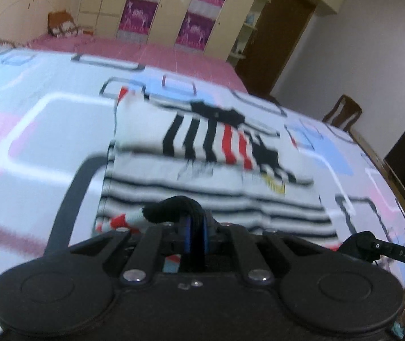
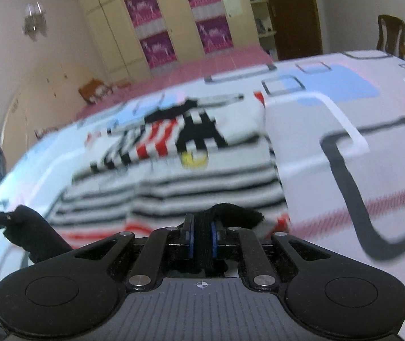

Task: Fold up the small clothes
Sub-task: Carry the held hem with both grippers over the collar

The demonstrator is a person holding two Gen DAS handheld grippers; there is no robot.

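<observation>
A small white garment [image 1: 211,170] with black stripes and a black-and-red print lies flat on the bed [image 1: 32,130]. My left gripper [image 1: 195,221] is shut on the black hem [image 1: 171,206] at the garment's near left corner. The same garment [image 2: 179,170] fills the middle of the right wrist view. My right gripper [image 2: 202,224] is shut on the black hem [image 2: 236,211] at the near right corner. The left gripper's tip [image 2: 18,218], also with black cloth in it, shows at the left edge of that view. Both near corners are lifted off the bed.
The bed carries a white sheet with grey, blue and pink rectangles and a pink cover [image 1: 157,54] farther back. Wardrobes [image 2: 174,22] with magenta panels stand behind it. A wooden chair [image 1: 343,112] and the bed's wooden frame [image 1: 401,187] lie to the right.
</observation>
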